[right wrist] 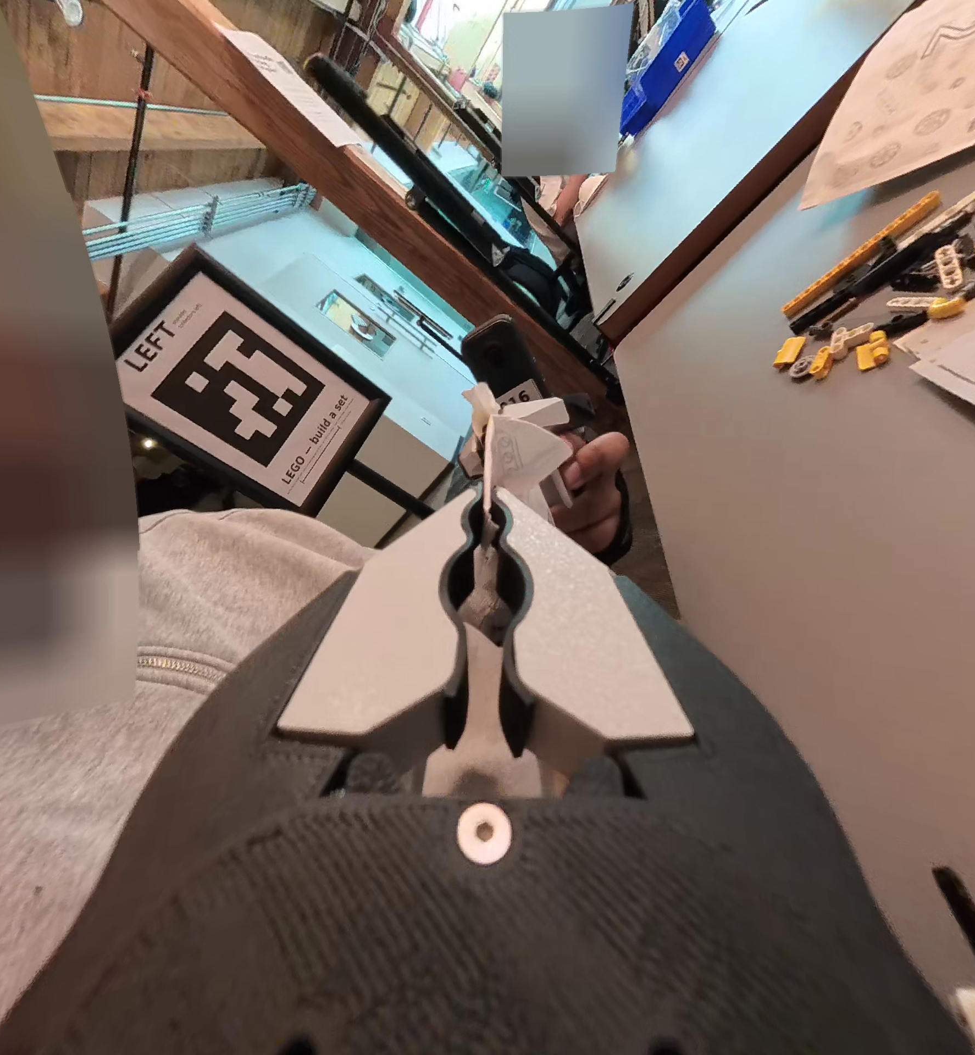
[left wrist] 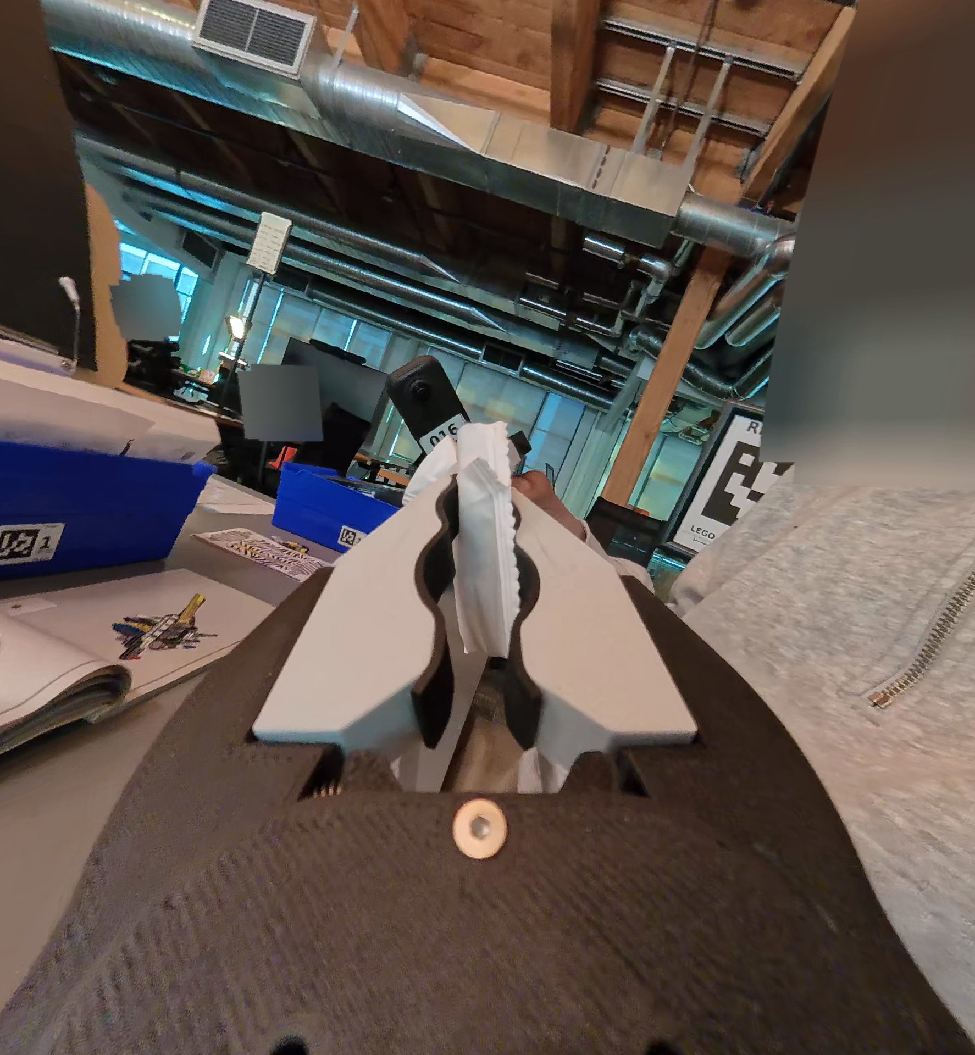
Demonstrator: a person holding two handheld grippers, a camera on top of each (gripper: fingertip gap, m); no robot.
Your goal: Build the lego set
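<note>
Above the bench [right wrist: 759, 514], both grippers pinch one white paper bag [left wrist: 482, 536] with a serrated edge, its long axis running between them. The left gripper [left wrist: 482, 502] has its jaws pressed on the bag; the right gripper [right wrist: 488, 505] nips its printed corner. Yellow and black lego pieces [right wrist: 873, 297] lie on the bench, beside printed sheets [right wrist: 919, 97].

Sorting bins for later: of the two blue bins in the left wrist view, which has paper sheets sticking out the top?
The nearer blue bin at far left, white paper sheets on top; the farther blue bin shows none.
</note>
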